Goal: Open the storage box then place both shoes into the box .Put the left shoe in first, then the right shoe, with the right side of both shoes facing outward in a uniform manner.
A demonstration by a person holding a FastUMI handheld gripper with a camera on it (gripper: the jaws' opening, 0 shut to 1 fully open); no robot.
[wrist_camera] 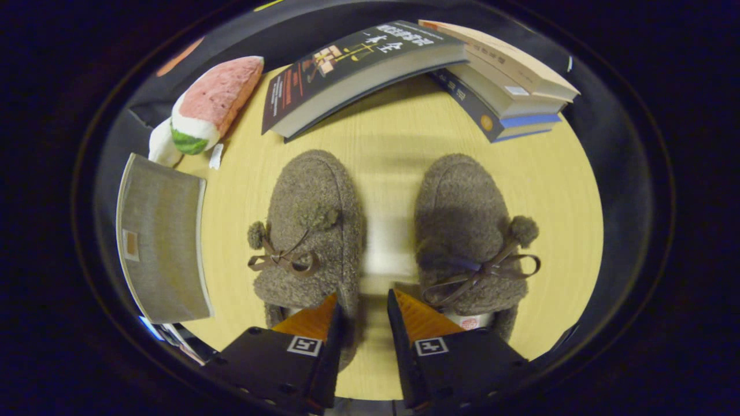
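1. Over the near part of the counter (393,144), in the gripper view, the gripper (363,312) hangs with its fingers parted and nothing held; bare counter shows in the gap between them.
2. Two fuzzy brown shoes lie side by side just ahead, toes pointing far. The left-hand shoe (309,231) has its heel under the left finger; the right-hand shoe (468,231) has its heel under the right finger. Each carries a ribbon bow and pompoms.
3. A grey rectangular thing, which I take for the storage box (162,237), lies at the left, well apart from the fingers; whether its lid is open I cannot tell.
4. Beyond the shoes sit a dark book (352,69), a stack of books (503,86) at the far right, and a watermelon plush (208,107) at the far left.
5. My judgement: the step in hand is to take the first shoe, or the box if it is not yet open. Which shoe is the left one the view does not settle, so check the toe curve before committing.
6. To do it well, shift sideways over one shoe so a single heel wall sits between the fingers, avoid pinching the ribbon, and keep the neighbour undisturbed.
7. Grip firmly; plush fabric compresses and may slip.
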